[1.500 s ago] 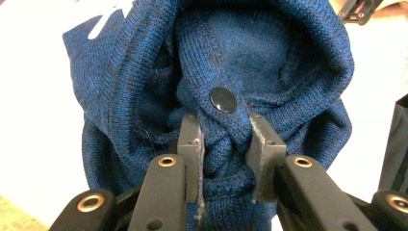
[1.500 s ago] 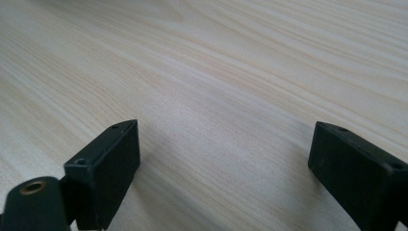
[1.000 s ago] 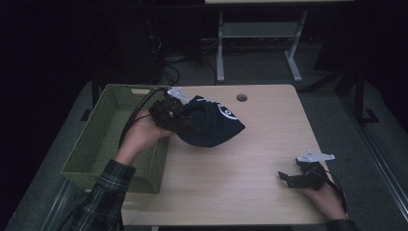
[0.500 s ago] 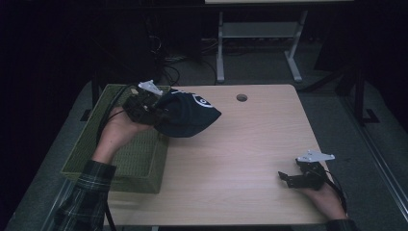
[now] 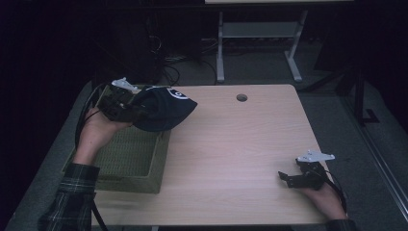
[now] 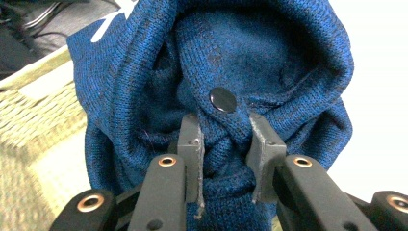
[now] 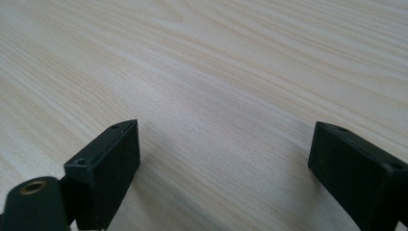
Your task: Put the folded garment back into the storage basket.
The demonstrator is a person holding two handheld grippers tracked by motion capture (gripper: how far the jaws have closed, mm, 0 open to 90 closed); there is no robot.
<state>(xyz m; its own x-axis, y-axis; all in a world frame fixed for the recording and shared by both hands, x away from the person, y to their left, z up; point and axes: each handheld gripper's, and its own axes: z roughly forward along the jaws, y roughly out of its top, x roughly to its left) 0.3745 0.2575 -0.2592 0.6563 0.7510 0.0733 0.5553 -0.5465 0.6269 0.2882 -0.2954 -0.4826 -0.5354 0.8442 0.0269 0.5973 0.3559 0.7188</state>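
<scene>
Over the far corner of the green basket [image 5: 130, 159], at the left edge of the table [image 5: 231, 144], we see the left hand-held gripper [image 5: 126, 109] clenched on a bunched fold of a dark blue knit cap [image 5: 161, 109]. We see the cap lifted, hanging partly above the basket and partly above the tabletop. Near the front right corner we see the right hand-held gripper [image 5: 288, 177] resting on the wood, released, its jaws wide apart with nothing between them.

Table [image 5: 231, 144] centre bare, passable; basket [image 5: 139, 159] walls block left edge; held blue garment [image 5: 161, 113] overhangs basket rim.
</scene>
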